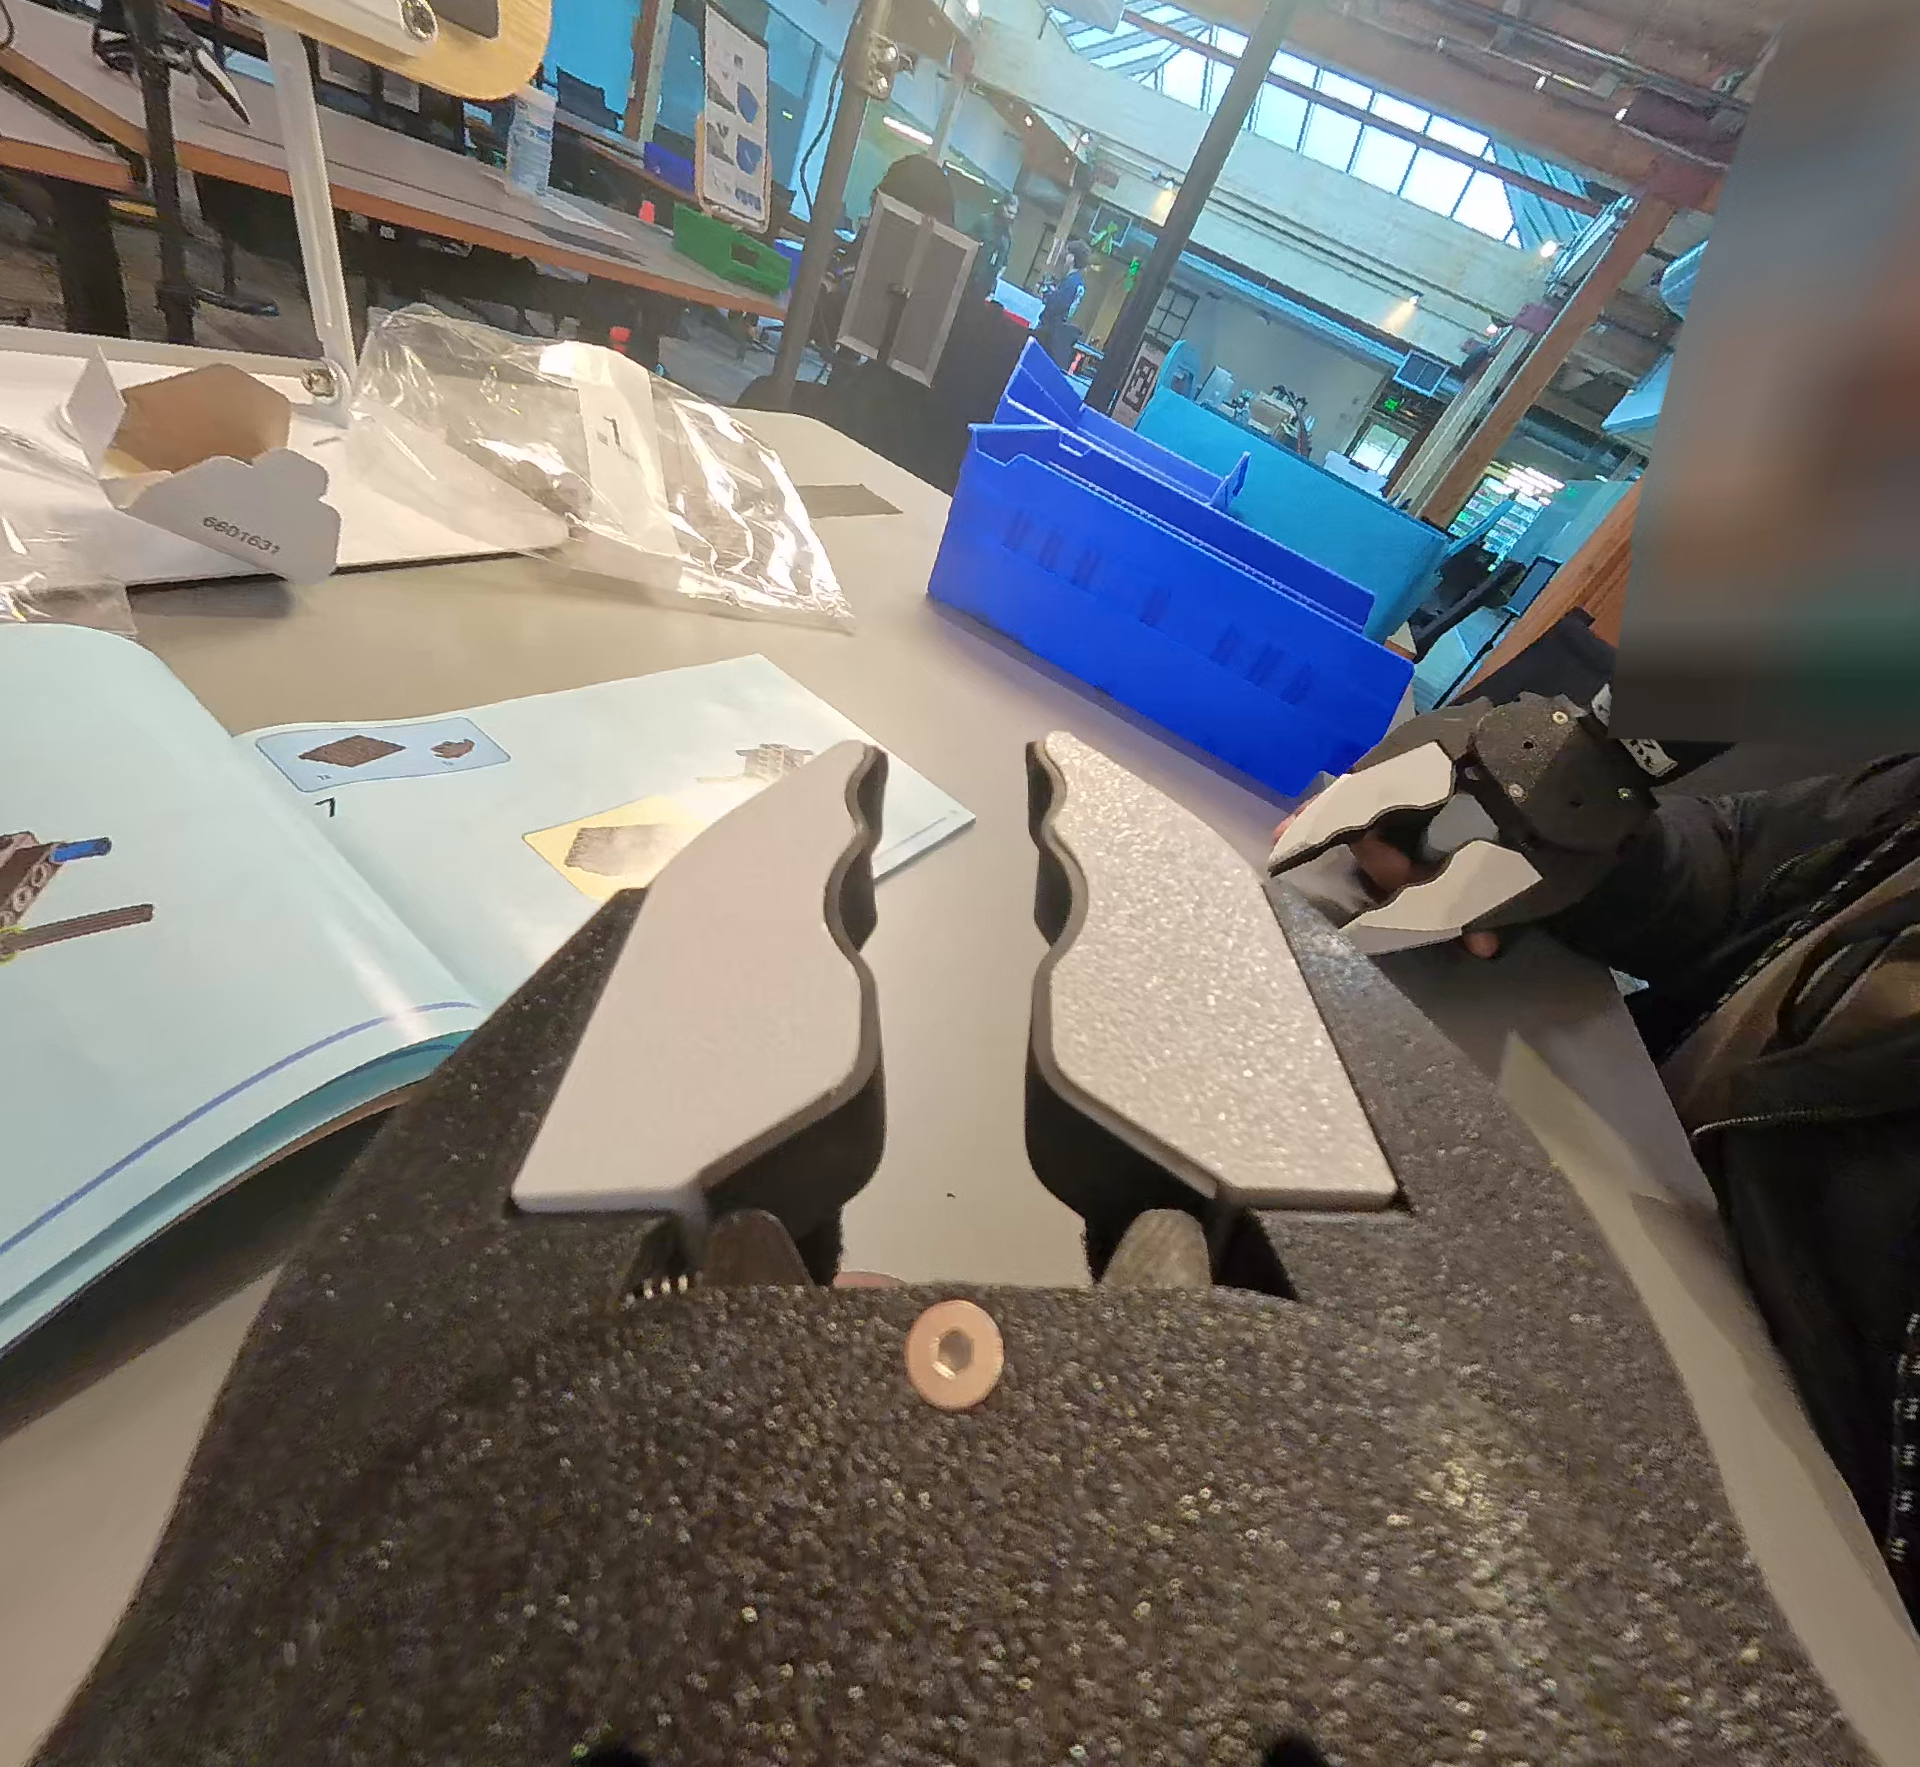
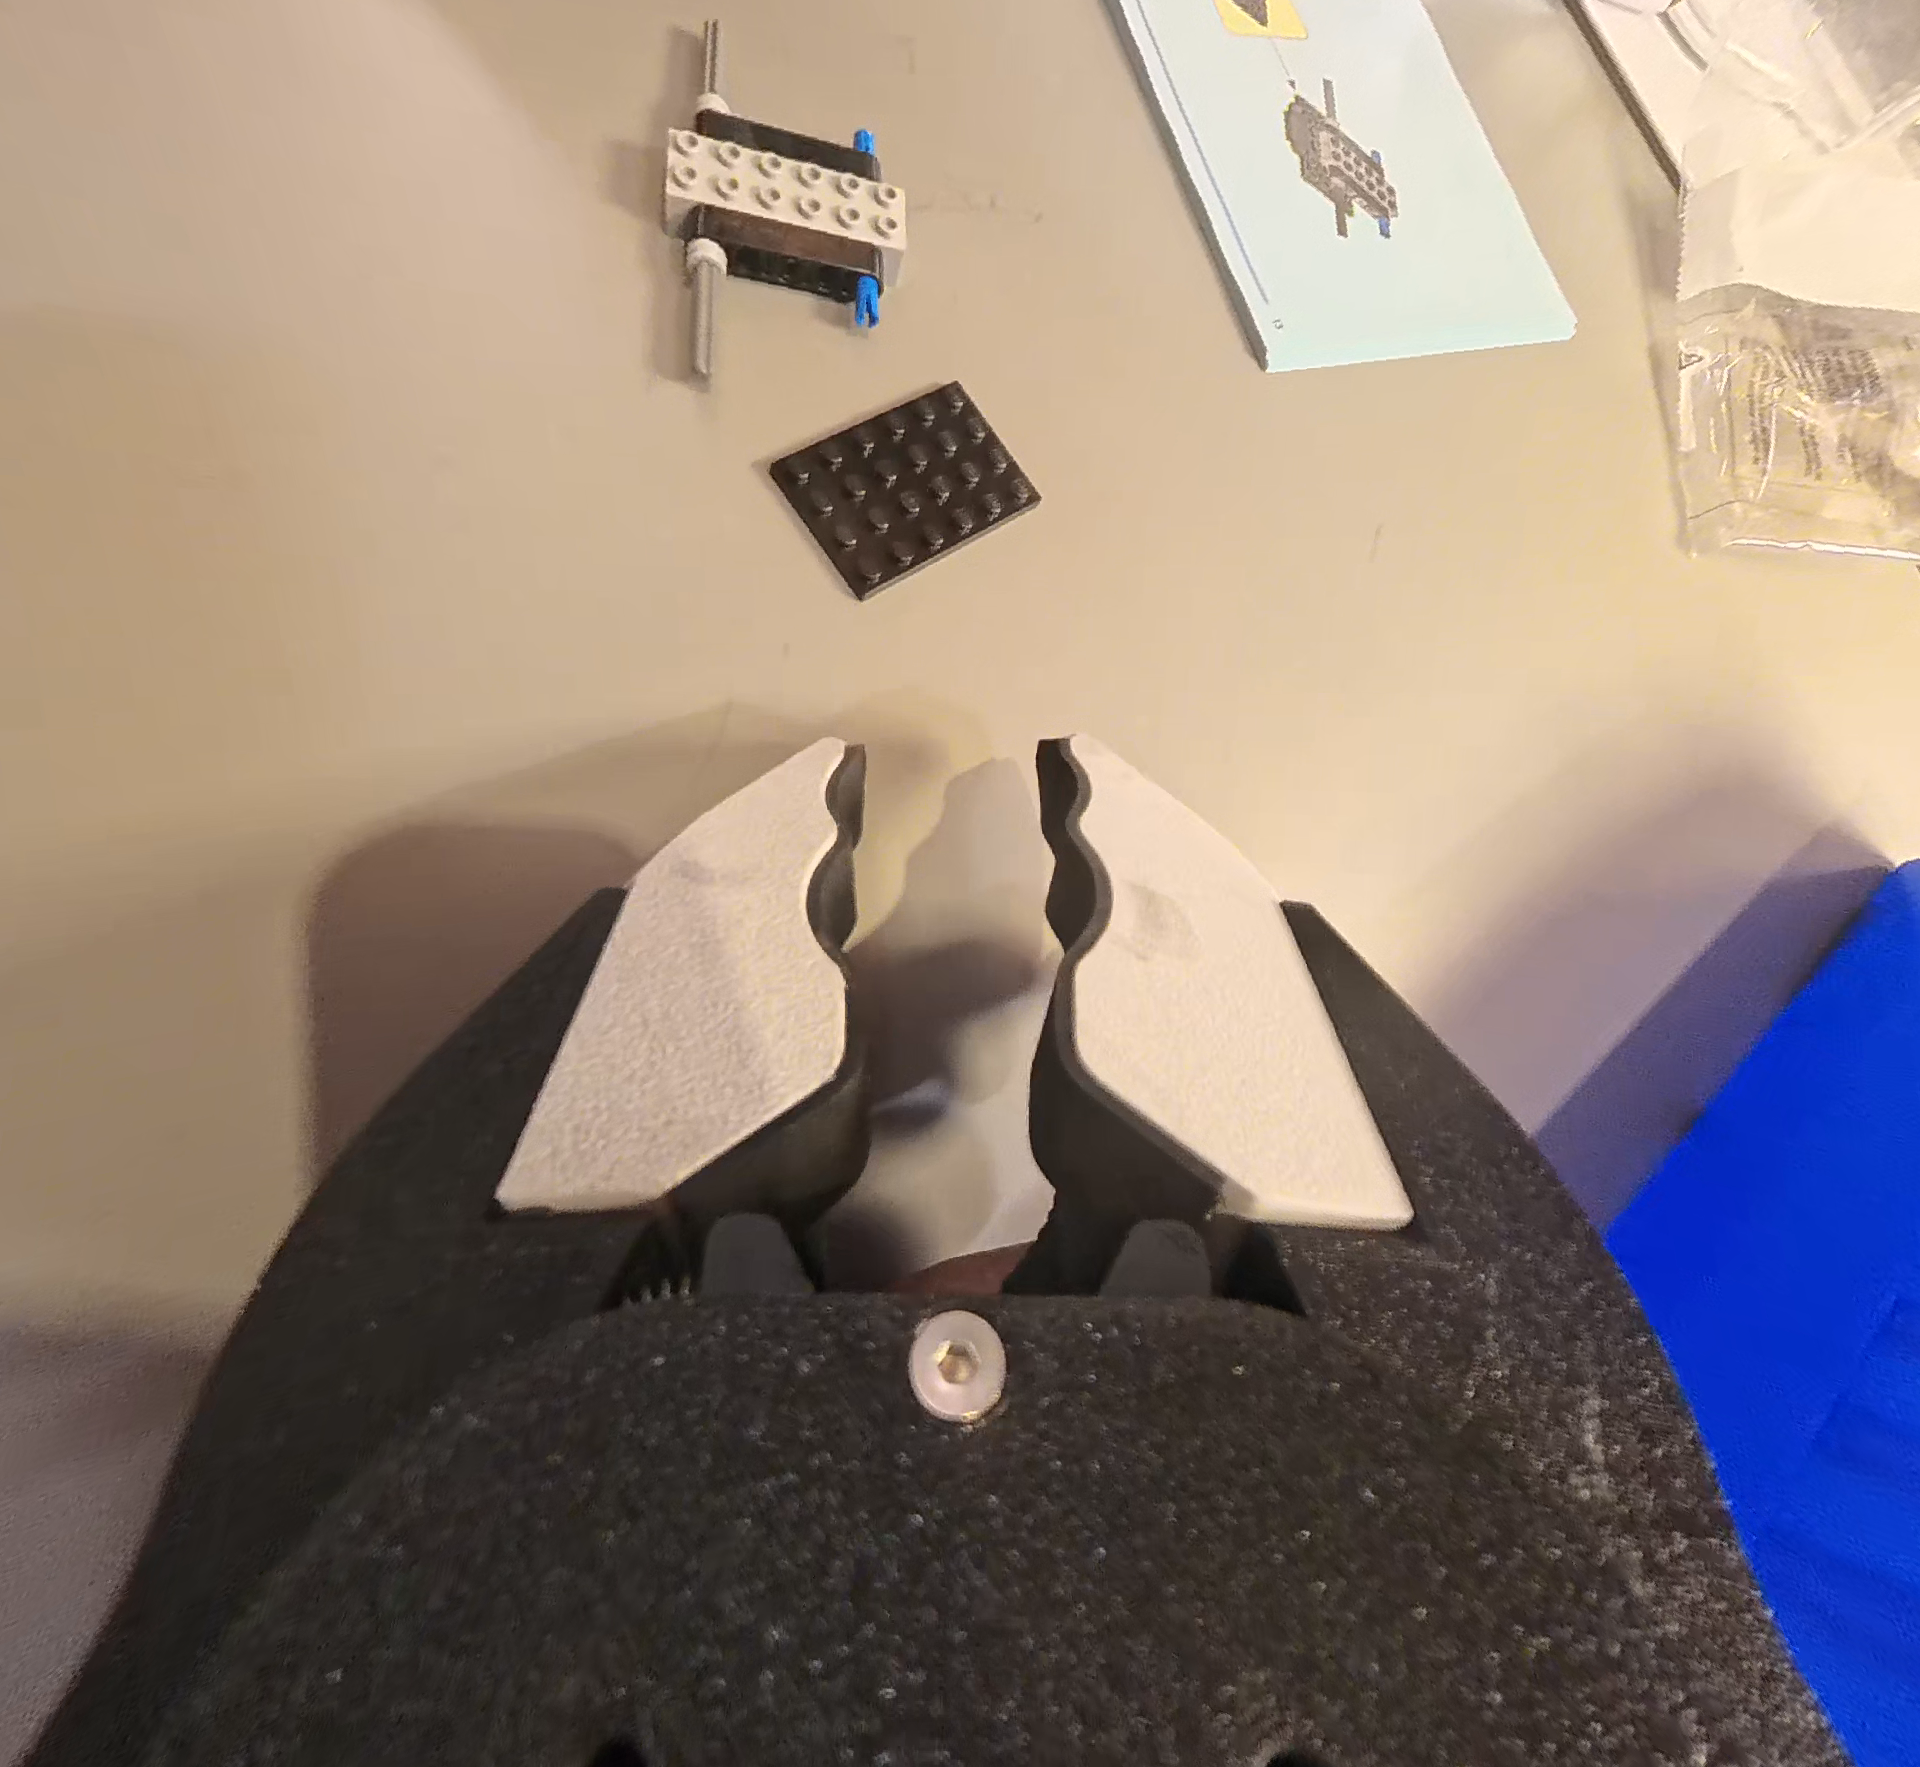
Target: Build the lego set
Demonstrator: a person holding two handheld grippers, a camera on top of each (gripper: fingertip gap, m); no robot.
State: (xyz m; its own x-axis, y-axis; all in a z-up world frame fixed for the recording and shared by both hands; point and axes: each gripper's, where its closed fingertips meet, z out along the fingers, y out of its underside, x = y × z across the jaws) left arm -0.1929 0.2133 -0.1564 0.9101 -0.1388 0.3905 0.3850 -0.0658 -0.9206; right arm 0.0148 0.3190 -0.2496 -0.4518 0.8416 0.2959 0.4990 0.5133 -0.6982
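Observation:
My left gripper (image 1: 956, 772) is open with nothing between its pads, held over the grey table (image 1: 935, 595) beside the open instruction booklet (image 1: 436, 844). My right gripper (image 2: 951, 767) is open and empty, above the table, a short way short of a flat black studded plate (image 2: 906, 489). Beyond the plate lies a small built assembly (image 2: 784, 205): a white studded brick on black parts with blue pins and a grey axle. The right gripper also shows in the left wrist view (image 1: 1340, 876), open at the table's right edge.
A blue bin (image 1: 1164, 595) stands at the right, and shows in the right wrist view (image 2: 1787, 1250). Clear plastic bags (image 1: 613, 460) and an opened small cardboard box (image 1: 197, 460) lie at the back left. The booklet (image 2: 1340, 138) and bags (image 2: 1797, 387) lie to the plate's right. A person's sleeve (image 1: 1766, 938) is at right. It is some 6 cm from my right tips to the flat black studded plate (image 2: 906, 489).

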